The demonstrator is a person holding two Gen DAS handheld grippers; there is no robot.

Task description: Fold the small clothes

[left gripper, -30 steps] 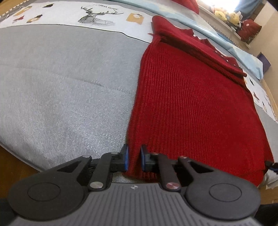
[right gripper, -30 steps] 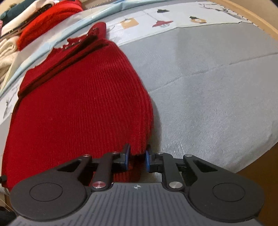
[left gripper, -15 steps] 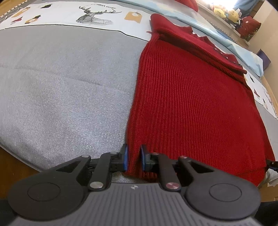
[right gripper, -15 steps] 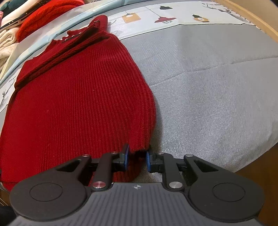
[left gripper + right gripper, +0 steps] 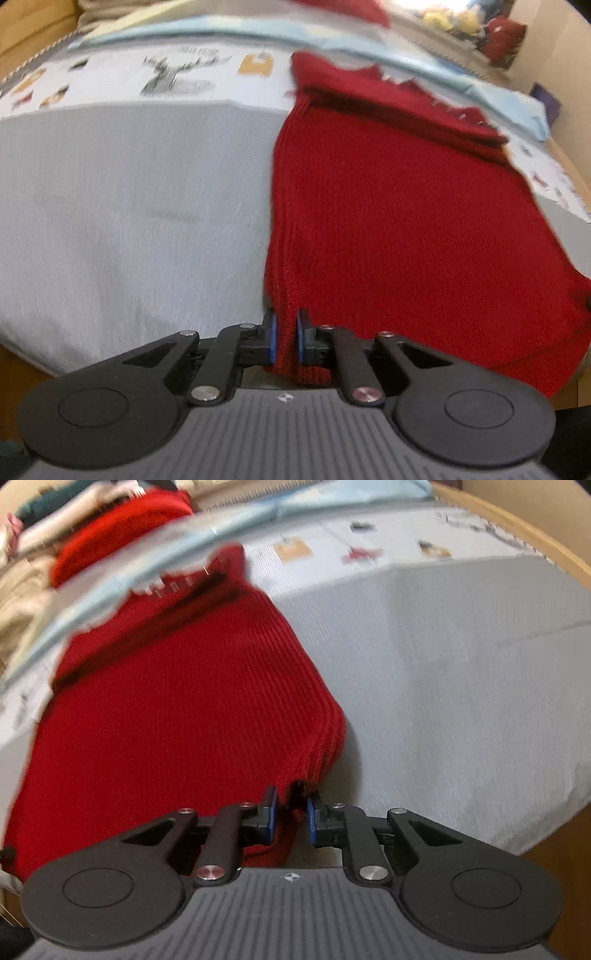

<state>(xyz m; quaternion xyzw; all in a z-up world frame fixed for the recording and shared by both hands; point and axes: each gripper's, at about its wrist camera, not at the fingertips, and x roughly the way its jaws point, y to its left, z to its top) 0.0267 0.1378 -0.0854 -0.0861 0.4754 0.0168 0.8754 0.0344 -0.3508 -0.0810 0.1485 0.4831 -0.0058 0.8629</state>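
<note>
Currently the left gripper (image 5: 283,334) pinches one near corner of the red sweater (image 5: 399,229); the right gripper (image 5: 291,814) clamps the other. Beyond them the sweater lies flat on the grey bed cover (image 5: 122,206). Risks: the thin bite on the hem slipping, uneven lifting skewing the fold, knit stretching.

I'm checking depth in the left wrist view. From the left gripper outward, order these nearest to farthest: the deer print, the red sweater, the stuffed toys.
1. Red sweater: its hem is clamped in the left gripper.
2. Deer print: far left, on the white sheet.
3. Stuffed toys: top right, beyond the bed.
</note>
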